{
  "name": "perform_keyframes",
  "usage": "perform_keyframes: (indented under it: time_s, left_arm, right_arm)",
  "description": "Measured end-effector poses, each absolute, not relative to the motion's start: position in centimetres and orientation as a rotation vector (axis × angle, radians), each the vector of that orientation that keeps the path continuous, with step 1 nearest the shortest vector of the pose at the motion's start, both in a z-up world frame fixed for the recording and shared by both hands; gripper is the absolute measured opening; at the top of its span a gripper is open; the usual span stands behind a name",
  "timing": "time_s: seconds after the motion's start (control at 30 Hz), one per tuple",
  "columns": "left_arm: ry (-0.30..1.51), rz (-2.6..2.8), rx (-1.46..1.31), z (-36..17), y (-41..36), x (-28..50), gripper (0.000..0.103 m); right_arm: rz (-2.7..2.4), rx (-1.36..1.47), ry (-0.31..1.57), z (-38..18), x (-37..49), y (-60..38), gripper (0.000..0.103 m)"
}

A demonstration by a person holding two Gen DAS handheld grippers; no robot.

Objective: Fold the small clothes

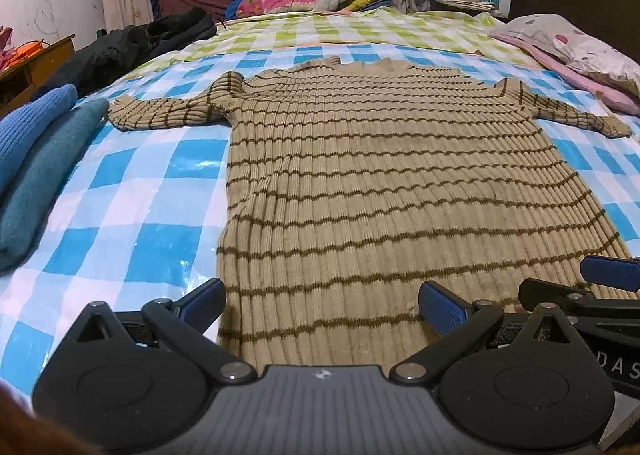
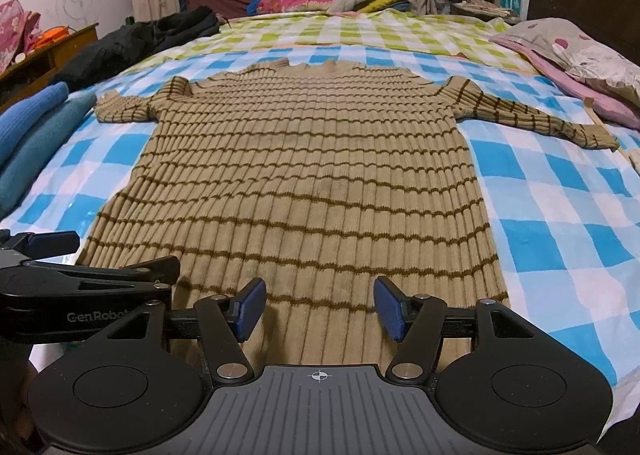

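Tan striped sweater (image 1: 360, 183) lay flat on checked bed cover (image 1: 132, 215), sleeves at nine and three o'clock, left gripper (image 1: 324, 305) and right gripper (image 2: 320, 309) gaped wide over hem, nothing held

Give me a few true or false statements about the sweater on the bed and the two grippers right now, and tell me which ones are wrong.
1. The striped sweater lies spread flat on the checked bed cover with both sleeves out to the sides. True.
2. The right gripper is clamped on the sweater's hem. False: its jaws stand open over the hem, gripping nothing.
3. The left gripper is open. True.
4. Folded blue and teal knitwear lies beside the sweater's left sleeve. True.
5. The sweater is already folded in half. False: it is unfolded.
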State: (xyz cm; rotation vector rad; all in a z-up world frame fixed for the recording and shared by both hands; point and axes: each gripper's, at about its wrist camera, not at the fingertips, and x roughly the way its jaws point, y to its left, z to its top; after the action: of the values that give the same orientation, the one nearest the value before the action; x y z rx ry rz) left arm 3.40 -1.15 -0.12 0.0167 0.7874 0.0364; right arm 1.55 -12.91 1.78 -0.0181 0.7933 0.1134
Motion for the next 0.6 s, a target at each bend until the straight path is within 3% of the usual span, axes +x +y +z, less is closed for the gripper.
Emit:
perform_keyframes:
  time_s: [0.6]
  left_arm:
    - [0.776,0.029,0.082,0.9,-2.3,5.8,0.103]
  right_arm:
    - [0.115,0.001,0.745,3.2,3.8,-14.1,0.064]
